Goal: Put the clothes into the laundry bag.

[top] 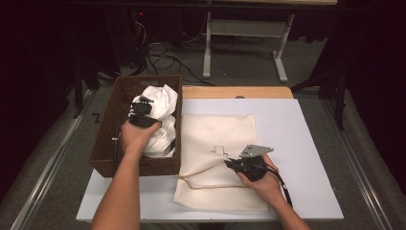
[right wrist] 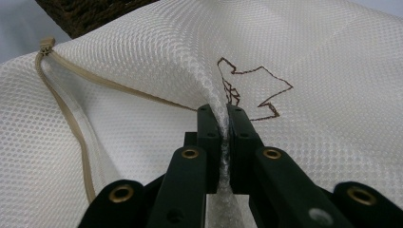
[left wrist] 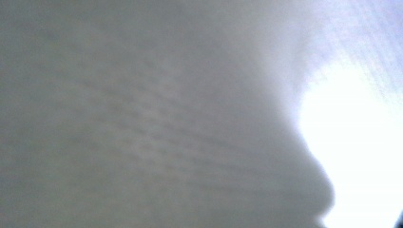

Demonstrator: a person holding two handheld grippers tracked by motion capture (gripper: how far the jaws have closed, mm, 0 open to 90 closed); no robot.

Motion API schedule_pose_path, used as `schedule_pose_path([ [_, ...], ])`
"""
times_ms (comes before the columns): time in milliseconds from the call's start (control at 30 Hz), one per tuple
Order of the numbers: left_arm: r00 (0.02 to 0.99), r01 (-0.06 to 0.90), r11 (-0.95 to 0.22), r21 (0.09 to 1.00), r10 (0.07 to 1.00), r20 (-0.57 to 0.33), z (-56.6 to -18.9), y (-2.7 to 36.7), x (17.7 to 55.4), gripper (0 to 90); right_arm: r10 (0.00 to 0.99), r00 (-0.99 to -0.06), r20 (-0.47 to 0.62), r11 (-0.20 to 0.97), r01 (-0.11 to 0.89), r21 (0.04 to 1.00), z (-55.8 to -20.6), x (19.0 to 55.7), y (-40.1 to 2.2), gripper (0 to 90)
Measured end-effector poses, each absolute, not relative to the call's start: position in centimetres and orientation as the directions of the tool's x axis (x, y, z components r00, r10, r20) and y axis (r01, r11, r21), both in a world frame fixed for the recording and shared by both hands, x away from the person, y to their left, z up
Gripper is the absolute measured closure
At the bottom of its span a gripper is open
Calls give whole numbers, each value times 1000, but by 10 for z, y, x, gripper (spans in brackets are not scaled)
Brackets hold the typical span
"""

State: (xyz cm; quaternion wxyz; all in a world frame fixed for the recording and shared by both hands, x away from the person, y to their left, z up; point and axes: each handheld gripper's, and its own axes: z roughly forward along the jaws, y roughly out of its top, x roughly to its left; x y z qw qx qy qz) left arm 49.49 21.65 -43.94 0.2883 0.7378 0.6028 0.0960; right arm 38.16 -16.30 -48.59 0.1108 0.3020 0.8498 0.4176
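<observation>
- The mesh laundry bag [top: 218,143] lay flat on the white table mat [top: 306,191], and everything else is placed here relative to it.
- The right gripper [right wrist: 223,118] pinched a raised fold of the bag's upper layer, jaws nearly together with mesh squeezed between the pads, just beside the brown stitched outline [right wrist: 254,92] on the fabric.
- That pinch probably served to lift the top layer off the bottom one and hold the bag's mouth apart for loading.
- The tan zipper [right wrist: 71,109] ran along the bag's near-left edge and looked unzipped, which fits that reading.
- The brown woven basket [top: 115,143] stood touching the bag's left edge, close enough that cloth could cross over in one short move.
- Inside the basket lay bundled white clothes [top: 160,120].
- The left gripper [top: 140,111] sat down among those clothes, left of the bag.
- In the left gripper view, white cloth [left wrist: 142,118] lay blurred right against the lens.
- Its jaws had narrowed and appeared to hold a bunch of that cloth, though the pads themselves were buried.
- My guess is that the garment was meant for the bag's held-up opening.
</observation>
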Motion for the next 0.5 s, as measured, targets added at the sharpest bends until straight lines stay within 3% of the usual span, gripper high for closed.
schedule_pose_path([
  [233, 249, 748, -58, 661, 948, -199, -423, 219, 483, 700, 607, -793, 55, 470, 414, 779, -486, 381, -162, 869],
  [500, 305, 668, -47, 742, 928, -216, -397, 217, 470, 700, 614, -788, 51, 468, 415, 780, -486, 382, -161, 871],
])
